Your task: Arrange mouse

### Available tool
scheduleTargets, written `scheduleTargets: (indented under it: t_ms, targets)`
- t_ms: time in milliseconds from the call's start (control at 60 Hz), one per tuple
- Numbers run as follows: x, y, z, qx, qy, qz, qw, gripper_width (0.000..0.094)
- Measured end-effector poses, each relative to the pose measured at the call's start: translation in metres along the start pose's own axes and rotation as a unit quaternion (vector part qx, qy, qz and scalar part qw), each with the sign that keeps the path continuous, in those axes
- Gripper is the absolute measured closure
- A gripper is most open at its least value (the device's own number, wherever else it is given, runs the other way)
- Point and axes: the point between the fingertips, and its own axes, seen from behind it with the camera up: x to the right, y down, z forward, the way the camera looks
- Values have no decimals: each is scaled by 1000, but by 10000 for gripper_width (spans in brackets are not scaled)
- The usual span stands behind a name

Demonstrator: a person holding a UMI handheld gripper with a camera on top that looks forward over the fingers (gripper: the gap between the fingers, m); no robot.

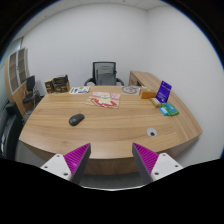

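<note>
A dark mouse lies on the wooden table, left of its middle and well beyond my fingers. My gripper is open and empty, held above the table's near edge. Its two fingers with magenta pads stand wide apart. Nothing is between them.
Papers and a magazine lie at the table's far side. A purple box and teal items are at the far right. A small round object sits at the near right. A black chair stands behind the table, and shelves at the left.
</note>
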Motion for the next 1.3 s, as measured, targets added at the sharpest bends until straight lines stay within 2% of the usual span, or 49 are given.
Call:
scheduleTargets:
  t_ms: [333,867,1300]
  targets:
    - [-39,-1,24,-3,-10,0,1000,68]
    - [-174,7,66,-14,-63,-27,998,67]
    - [-231,-4,156,-3,-62,-31,998,68]
